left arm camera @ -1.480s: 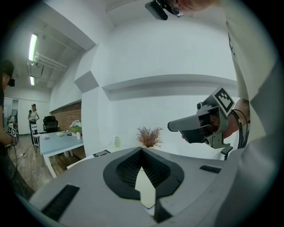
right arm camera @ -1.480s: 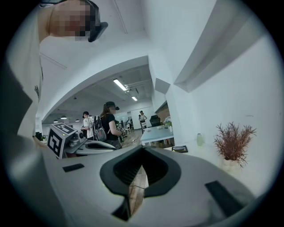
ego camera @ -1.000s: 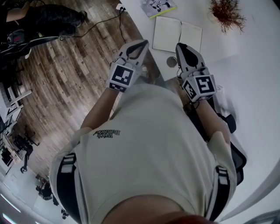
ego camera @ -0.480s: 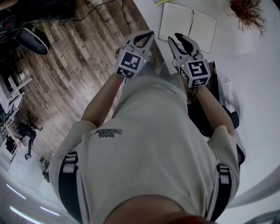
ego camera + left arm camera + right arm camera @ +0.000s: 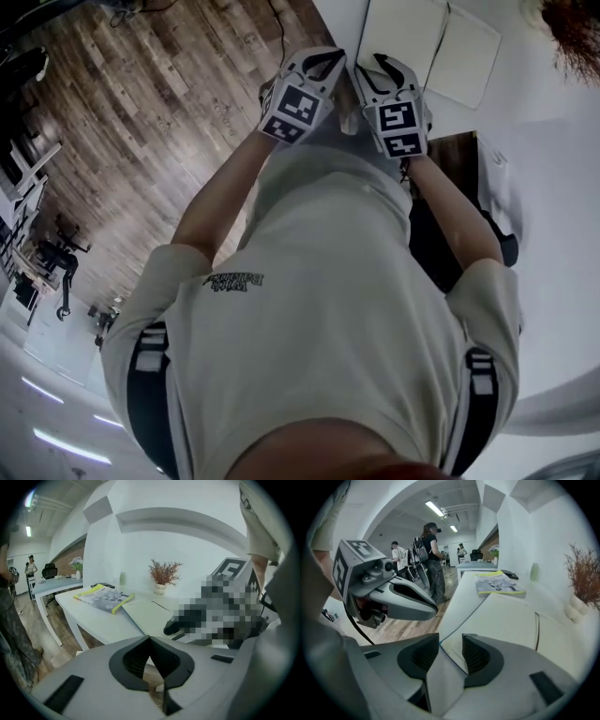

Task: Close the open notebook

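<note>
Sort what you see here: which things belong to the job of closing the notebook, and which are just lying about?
Belongs to the job:
open notebook
right gripper, jaws just opened, nothing between them
left gripper, jaws together

Just lying about:
yellow-edged magazine
potted dried plant

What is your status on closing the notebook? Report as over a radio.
Left gripper shut, empty. Right gripper: jaws just opening, nothing between them. Notebook lies open on the table, untouched. Pages bare, nothing in the way.
</note>
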